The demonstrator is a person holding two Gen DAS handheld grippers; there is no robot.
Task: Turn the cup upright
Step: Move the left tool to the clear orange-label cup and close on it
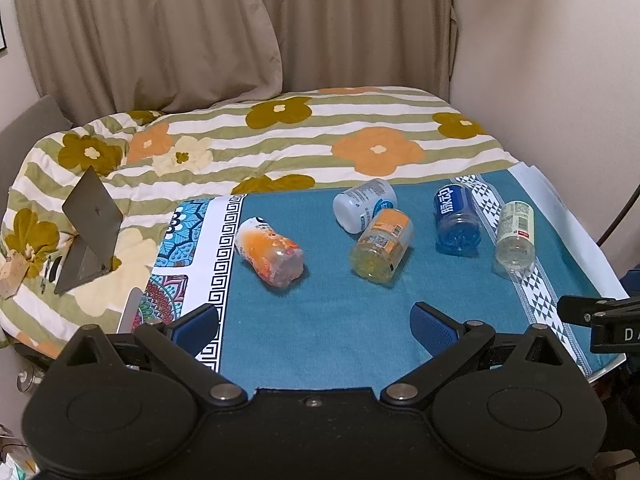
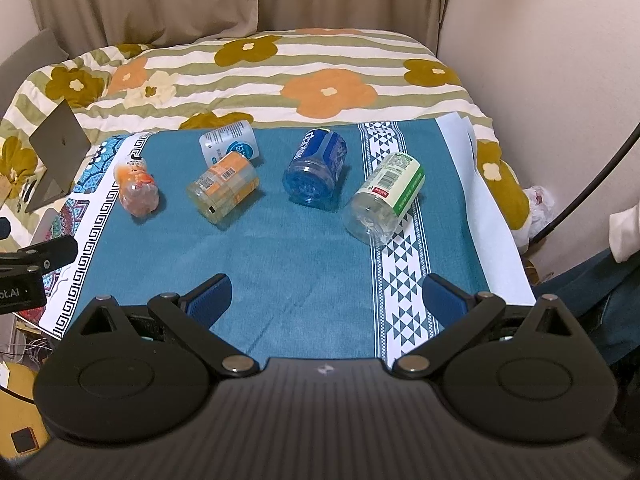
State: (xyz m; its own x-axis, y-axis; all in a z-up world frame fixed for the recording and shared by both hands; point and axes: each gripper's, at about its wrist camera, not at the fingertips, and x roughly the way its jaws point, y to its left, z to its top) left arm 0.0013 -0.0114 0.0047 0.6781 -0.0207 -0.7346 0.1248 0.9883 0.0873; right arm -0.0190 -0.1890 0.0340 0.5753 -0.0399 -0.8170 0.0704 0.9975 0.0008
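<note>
Several cut-bottle cups lie on their sides on a teal cloth (image 1: 320,320): an orange one (image 1: 269,254) (image 2: 137,186) at the left, a yellow-orange one (image 1: 382,243) (image 2: 224,187), a white-blue one (image 1: 364,205) (image 2: 230,145) behind it, a blue one (image 1: 457,219) (image 2: 316,171), and a clear one with a green label (image 1: 515,238) (image 2: 385,198) at the right. My left gripper (image 1: 316,326) is open and empty, near the cloth's front edge. My right gripper (image 2: 326,294) is open and empty, also in front of the cups.
A flowered striped blanket (image 1: 280,140) covers the bed behind the cloth. A grey open laptop (image 1: 90,226) stands at the left. Curtains and a wall are behind. The other gripper's black body shows at the frame edge (image 1: 600,320) (image 2: 32,268).
</note>
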